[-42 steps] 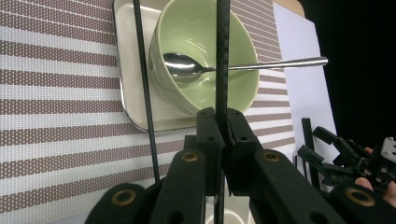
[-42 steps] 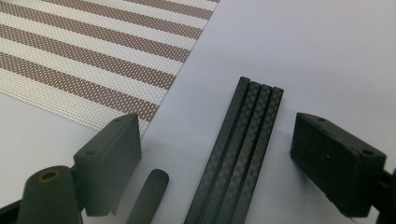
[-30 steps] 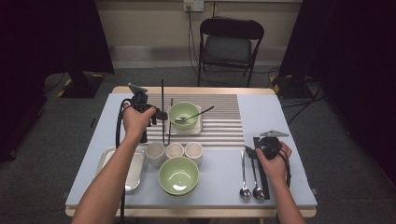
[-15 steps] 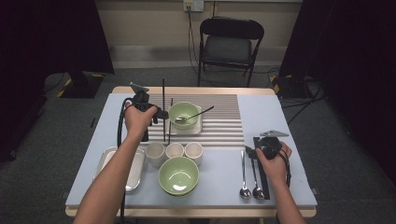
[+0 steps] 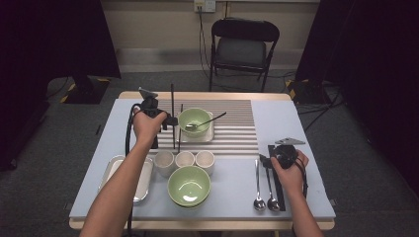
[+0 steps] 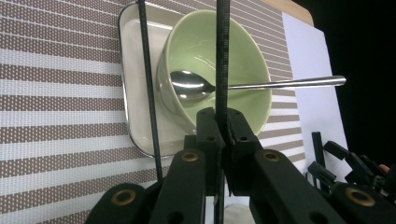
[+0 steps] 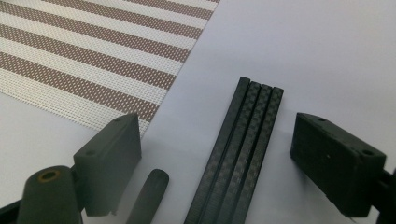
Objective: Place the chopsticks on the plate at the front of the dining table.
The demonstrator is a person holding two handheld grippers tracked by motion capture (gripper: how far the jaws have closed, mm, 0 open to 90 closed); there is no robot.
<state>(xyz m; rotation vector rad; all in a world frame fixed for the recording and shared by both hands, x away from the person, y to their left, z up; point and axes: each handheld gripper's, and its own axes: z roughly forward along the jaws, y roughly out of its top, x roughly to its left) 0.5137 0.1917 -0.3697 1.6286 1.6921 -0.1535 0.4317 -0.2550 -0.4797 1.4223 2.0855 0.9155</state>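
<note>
My left gripper (image 5: 169,120) (image 6: 223,126) is shut on a thin black chopstick (image 6: 221,56) and holds it nearly upright just left of a small green bowl (image 5: 194,120) (image 6: 233,51). The bowl sits on a little white tray (image 6: 133,93), and a spoon (image 6: 280,84) rests in it. A second black chopstick (image 6: 147,70) runs beside the held one; whether the jaws also grip it I cannot tell. My right gripper (image 5: 271,154) (image 7: 217,130) rests open on the table, its jaws either side of a bundle of black chopsticks (image 7: 238,149) (image 5: 277,185).
Three small white cups (image 5: 185,159) stand in a row above a larger green bowl (image 5: 189,185). A metal tray (image 5: 118,173) lies at the front left. Two spoons (image 5: 264,190) lie left of the chopstick bundle. The striped mat (image 5: 232,128) covers the middle.
</note>
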